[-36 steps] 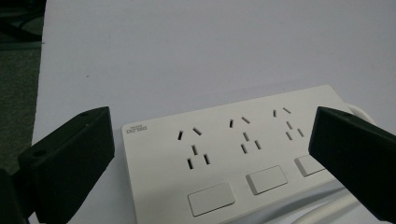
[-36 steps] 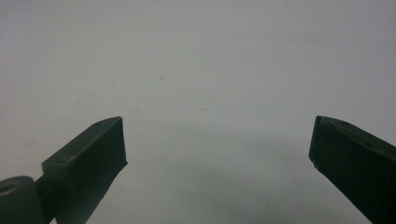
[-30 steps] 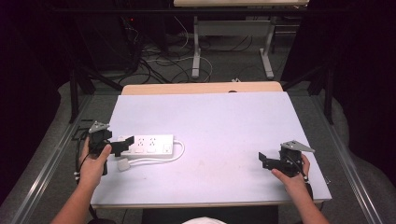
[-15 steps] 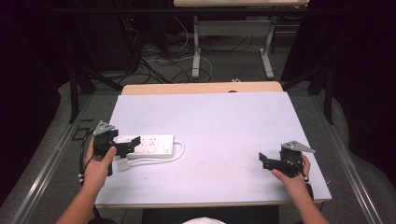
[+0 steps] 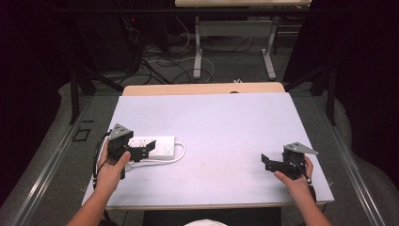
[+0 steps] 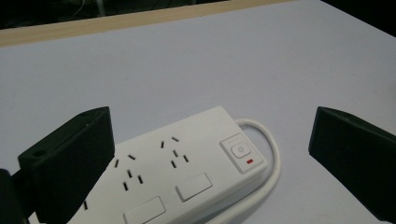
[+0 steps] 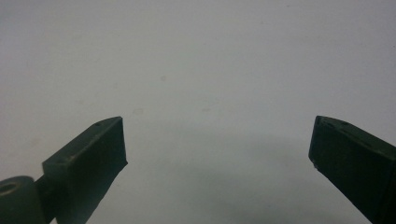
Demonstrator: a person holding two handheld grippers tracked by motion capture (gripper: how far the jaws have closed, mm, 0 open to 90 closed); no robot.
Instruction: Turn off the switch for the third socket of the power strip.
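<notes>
Left gripper view: the left claw, jaws apart, frames the white power strip; right claw lower right, jaws apart.

- The power strip looks like smooth white plastic with a slight sheen; its cord is smooth too.
- The left gripper has matt black plastic-looking jaws.
- The table top is matt pale; its far edge looks like wood.
</notes>
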